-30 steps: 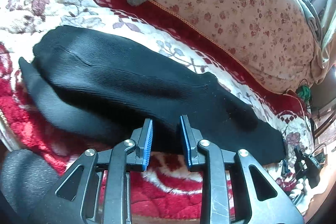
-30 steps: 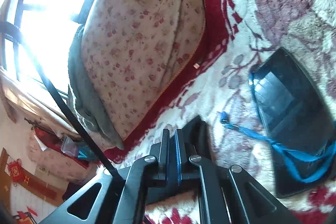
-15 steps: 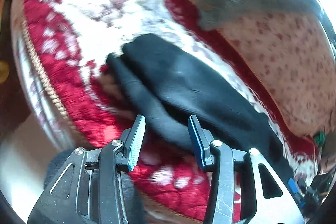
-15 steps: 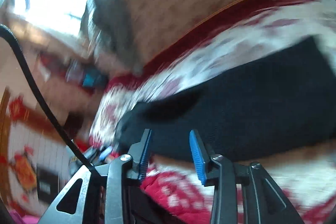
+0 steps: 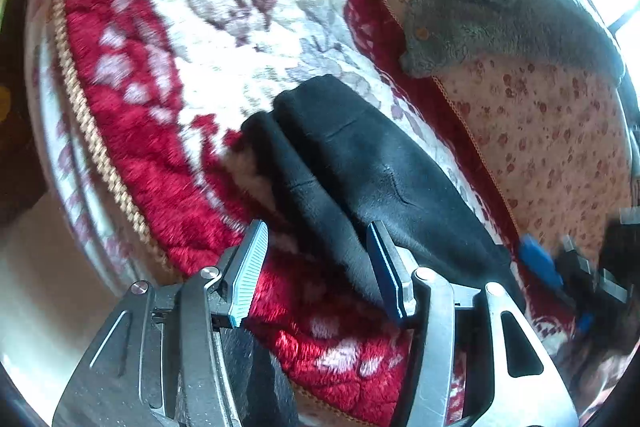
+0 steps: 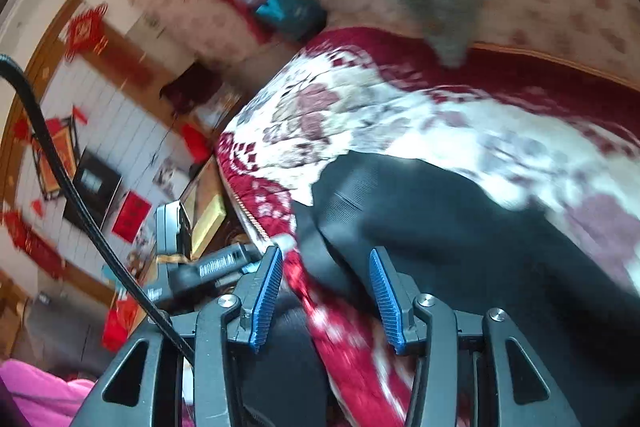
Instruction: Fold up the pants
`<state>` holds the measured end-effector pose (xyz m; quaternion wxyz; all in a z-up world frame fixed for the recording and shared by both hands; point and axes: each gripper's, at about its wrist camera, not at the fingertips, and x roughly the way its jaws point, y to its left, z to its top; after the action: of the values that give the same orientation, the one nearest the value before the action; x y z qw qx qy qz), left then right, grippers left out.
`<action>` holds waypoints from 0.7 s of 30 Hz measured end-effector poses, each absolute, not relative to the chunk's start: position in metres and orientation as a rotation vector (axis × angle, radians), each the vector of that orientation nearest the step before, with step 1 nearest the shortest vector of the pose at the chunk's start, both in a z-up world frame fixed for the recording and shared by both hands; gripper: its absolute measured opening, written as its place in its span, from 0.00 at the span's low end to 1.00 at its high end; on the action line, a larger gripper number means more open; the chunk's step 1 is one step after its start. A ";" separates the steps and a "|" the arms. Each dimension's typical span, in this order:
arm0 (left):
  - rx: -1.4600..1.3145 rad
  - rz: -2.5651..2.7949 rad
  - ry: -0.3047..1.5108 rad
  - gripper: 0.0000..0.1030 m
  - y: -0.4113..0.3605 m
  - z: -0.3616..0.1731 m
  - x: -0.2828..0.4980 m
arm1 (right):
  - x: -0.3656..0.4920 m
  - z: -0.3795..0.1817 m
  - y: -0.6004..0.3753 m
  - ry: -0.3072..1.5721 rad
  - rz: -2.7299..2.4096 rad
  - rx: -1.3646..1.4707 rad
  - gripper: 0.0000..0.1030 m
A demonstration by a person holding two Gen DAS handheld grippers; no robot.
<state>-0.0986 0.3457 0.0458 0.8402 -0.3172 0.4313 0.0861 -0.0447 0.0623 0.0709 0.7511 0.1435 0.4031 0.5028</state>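
Note:
The black pants (image 5: pixel 360 163) lie folded lengthwise on the red and white floral blanket (image 5: pixel 168 59), one layer over the other. My left gripper (image 5: pixel 316 267) is open, its jaws either side of the pants' near edge, holding nothing. In the right wrist view the pants (image 6: pixel 460 227) lie ahead and to the right. My right gripper (image 6: pixel 326 295) is open and empty, just short of the pants' end by the blanket's edge. The other gripper's blue pad (image 5: pixel 540 263) shows blurred at the right of the left wrist view.
A grey fleece garment (image 5: pixel 500 11) lies on a floral quilt (image 5: pixel 552 147) behind the pants. The blanket's braided edge (image 5: pixel 92 147) drops off to the left. Past the edge in the right wrist view stand a black device (image 6: pixel 176 231) and room furniture.
Both grippers have opened wider; the right one was shut a second ago. Both views have swung toward the pants' end near the blanket's edge.

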 end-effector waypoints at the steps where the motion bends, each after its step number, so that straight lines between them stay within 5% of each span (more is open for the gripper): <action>1: -0.644 0.181 0.914 0.49 0.344 0.046 -0.094 | -0.037 0.070 0.081 0.898 1.112 0.294 0.43; 21: -0.560 0.207 0.994 0.51 0.367 0.017 -0.066 | 0.025 0.025 0.277 0.978 1.072 -0.336 0.50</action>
<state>-0.0663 0.3666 0.0165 0.8366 -0.2647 0.4696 0.0976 0.0253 0.2774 0.0250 0.7352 -0.1531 0.4450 0.4879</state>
